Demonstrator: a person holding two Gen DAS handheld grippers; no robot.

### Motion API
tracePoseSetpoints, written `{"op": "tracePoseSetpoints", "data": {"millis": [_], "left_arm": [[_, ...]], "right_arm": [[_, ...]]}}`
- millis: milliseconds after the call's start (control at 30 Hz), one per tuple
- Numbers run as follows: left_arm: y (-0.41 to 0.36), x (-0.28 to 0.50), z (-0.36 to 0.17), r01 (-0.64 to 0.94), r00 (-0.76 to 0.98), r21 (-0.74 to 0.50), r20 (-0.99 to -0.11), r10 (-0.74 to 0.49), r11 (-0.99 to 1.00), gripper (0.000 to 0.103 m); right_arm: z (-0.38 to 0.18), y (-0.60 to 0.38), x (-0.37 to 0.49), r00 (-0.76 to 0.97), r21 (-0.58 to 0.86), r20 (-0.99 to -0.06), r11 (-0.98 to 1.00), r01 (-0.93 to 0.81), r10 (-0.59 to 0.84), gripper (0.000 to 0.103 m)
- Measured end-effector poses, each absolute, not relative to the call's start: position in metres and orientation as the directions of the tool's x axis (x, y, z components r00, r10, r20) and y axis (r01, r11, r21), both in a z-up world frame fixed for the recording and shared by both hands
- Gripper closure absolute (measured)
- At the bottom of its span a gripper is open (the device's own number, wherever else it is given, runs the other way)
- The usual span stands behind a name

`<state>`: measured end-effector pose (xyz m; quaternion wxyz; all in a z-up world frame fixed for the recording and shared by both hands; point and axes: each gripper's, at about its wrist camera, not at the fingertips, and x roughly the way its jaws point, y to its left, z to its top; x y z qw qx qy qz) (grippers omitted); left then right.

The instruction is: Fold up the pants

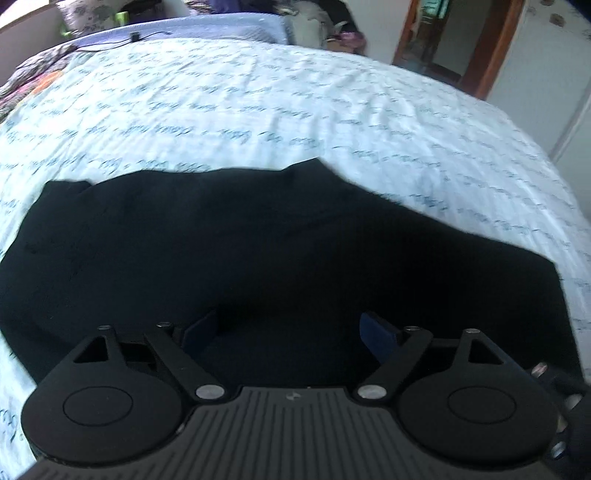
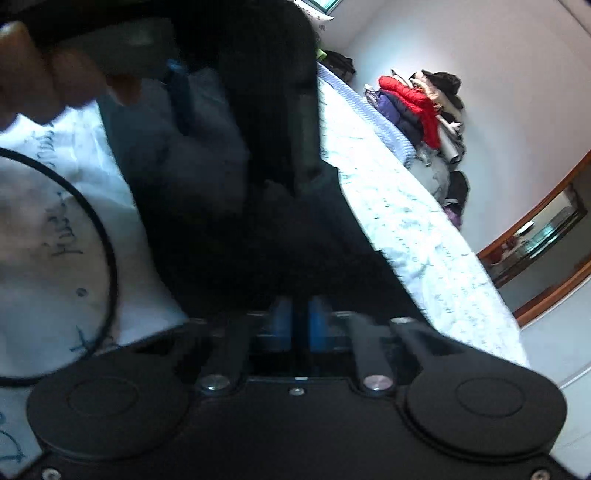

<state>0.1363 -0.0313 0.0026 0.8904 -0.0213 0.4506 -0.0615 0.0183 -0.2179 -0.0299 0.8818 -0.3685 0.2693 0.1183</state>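
Black pants (image 1: 221,240) lie spread across a white bed sheet (image 1: 295,110) printed with handwriting. My left gripper (image 1: 290,321) hovers over the near part of the pants. It is open, its blue pads wide apart, with only flat cloth below them. In the right wrist view the pants (image 2: 277,240) run up from my right gripper (image 2: 300,325). Its blue pads stand almost together, with a thin dark strip of cloth pinched between them. Above, a person's hand (image 2: 33,74) holds the left gripper, whose blue-padded finger (image 2: 179,96) shows over the cloth.
A black cord loop (image 2: 107,258) lies on the sheet (image 2: 406,229) to the left. Piled clothes with a red jacket (image 2: 413,103) stand against the far wall. A wooden door frame (image 1: 487,48) is behind the bed. A blue blanket (image 1: 221,27) lies at the bed's head.
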Motion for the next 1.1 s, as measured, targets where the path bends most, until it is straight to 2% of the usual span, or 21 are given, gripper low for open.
{"op": "tracePoseSetpoints", "data": {"millis": [333,433,500,567,633,667,700,767,800,1000,1100], "left_arm": [[-0.069,0.146,-0.001,0.167,0.583,-0.077,-0.796,-0.162,0.983,0.016],[-0.089,0.142,0.003,0.229,0.619,-0.024,-0.768,-0.165,0.973,0.016],[-0.103,0.137,0.005,0.283,0.636,-0.010,-0.746,-0.195,0.959,0.016],[-0.120,0.134,0.003,0.333,0.622,-0.004,-0.751,-0.223,0.943,0.016],[-0.133,0.133,-0.005,0.384,0.590,-0.010,-0.766,-0.254,0.923,0.015],[-0.138,0.133,-0.011,0.406,0.566,-0.007,-0.784,-0.257,0.914,0.015],[-0.142,0.133,-0.020,0.416,0.544,0.004,-0.802,-0.246,0.909,0.014],[-0.143,0.127,-0.027,0.408,0.576,0.032,-0.784,-0.230,0.913,0.008],[-0.142,0.125,-0.025,0.400,0.579,0.039,-0.785,-0.219,0.916,0.010],[-0.139,0.125,-0.013,0.388,0.601,0.037,-0.767,-0.223,0.921,0.010],[-0.146,0.120,-0.026,0.428,0.570,0.055,-0.791,-0.223,0.902,0.008]], "right_arm": [[-0.021,-0.228,0.008,0.788,-0.511,-0.610,0.718,-0.473,0.084,0.094],[0.013,-0.262,0.002,0.777,-0.390,-0.612,0.798,-0.460,0.149,0.093],[0.034,-0.299,0.004,0.803,-0.330,-0.588,0.877,-0.350,0.099,0.092],[0.038,-0.338,0.017,0.814,-0.325,-0.581,0.924,-0.200,-0.028,0.087],[0.029,-0.375,0.039,0.777,-0.338,-0.611,0.937,-0.085,-0.150,0.087],[0.024,-0.389,0.048,0.759,-0.321,-0.630,0.945,-0.060,-0.167,0.086],[0.018,-0.402,0.058,0.738,-0.288,-0.657,0.956,-0.055,-0.155,0.086],[0.007,-0.418,0.077,0.703,-0.225,-0.705,0.970,-0.089,-0.099,0.086],[0.001,-0.423,0.085,0.690,-0.209,-0.719,0.973,-0.097,-0.086,0.086],[0.018,-0.422,0.066,0.733,-0.158,-0.679,0.982,-0.099,-0.036,0.086],[0.009,-0.409,0.052,0.700,-0.193,-0.713,0.972,-0.134,-0.045,0.086]]}}
